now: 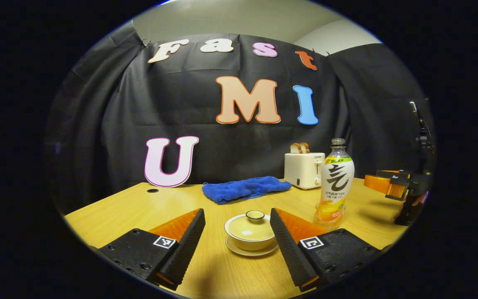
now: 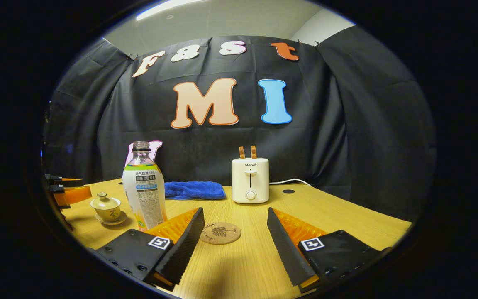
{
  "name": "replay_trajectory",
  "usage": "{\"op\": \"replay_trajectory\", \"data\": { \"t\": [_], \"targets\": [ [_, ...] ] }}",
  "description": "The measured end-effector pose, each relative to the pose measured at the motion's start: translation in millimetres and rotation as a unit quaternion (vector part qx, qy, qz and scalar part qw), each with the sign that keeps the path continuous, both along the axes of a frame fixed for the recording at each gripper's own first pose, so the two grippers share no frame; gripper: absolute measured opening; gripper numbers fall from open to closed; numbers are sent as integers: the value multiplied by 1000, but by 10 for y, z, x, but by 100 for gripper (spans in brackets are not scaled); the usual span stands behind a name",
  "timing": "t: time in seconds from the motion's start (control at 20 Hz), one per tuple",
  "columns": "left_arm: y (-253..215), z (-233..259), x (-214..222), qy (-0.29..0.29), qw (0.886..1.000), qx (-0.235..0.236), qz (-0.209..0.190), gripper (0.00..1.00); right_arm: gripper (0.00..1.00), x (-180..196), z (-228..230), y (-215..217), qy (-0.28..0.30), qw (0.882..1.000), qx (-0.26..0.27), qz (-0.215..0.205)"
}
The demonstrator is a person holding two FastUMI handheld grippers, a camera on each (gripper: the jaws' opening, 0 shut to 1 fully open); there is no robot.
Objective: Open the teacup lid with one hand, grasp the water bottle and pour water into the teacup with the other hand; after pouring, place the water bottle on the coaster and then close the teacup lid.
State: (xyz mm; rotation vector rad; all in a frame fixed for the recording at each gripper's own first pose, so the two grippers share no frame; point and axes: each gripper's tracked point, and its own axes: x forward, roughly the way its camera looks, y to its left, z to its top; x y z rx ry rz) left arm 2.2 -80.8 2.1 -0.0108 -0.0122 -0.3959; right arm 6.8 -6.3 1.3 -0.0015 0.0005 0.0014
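Starting point by the look of it: lid (image 1: 255, 215) sits on the teacup (image 1: 250, 234), water bottle (image 1: 335, 185) stands on the desk (image 1: 230, 274) just beside it, coaster (image 2: 220, 232) bare. Left claw (image 1: 237, 232) gapes wide, framing the teacup without touching; right claw (image 2: 235, 237) gapes over the coaster, empty. Lid lift, pour, bottle placement and re-lidding all left.

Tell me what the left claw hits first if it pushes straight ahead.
The lidded teacup on its saucer: it sits centred between the open left claw fingers, nothing in front of it. Depth is unclear, but the blue towel lies farther back.
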Motion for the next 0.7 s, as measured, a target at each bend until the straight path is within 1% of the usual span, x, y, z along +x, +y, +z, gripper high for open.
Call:
{"op": "replay_trajectory", "data": {
  "t": [0.25,0.45,0.5,0.55,0.65,0.7],
  "targets": [
    [-182,-14,102,4,999,1,-32,92,92,4,-2,1,0,1000,0,0],
    [-295,-93,206,24,998,16,-48,92,92,8,2,-1,0,1000,0,0],
    [-321,-110,239,28,998,20,-51,86,92,0,4,-2,0,1000,0,0],
    [-341,-120,260,32,998,25,-53,85,92,1,1,3,0,1000,0,1],
    [-373,-143,301,36,997,31,-55,84,97,6,-2,6,1,1000,0,2],
    [-384,-145,319,38,997,33,-56,81,92,2,4,1,1,1000,0,2]
  ]
}}
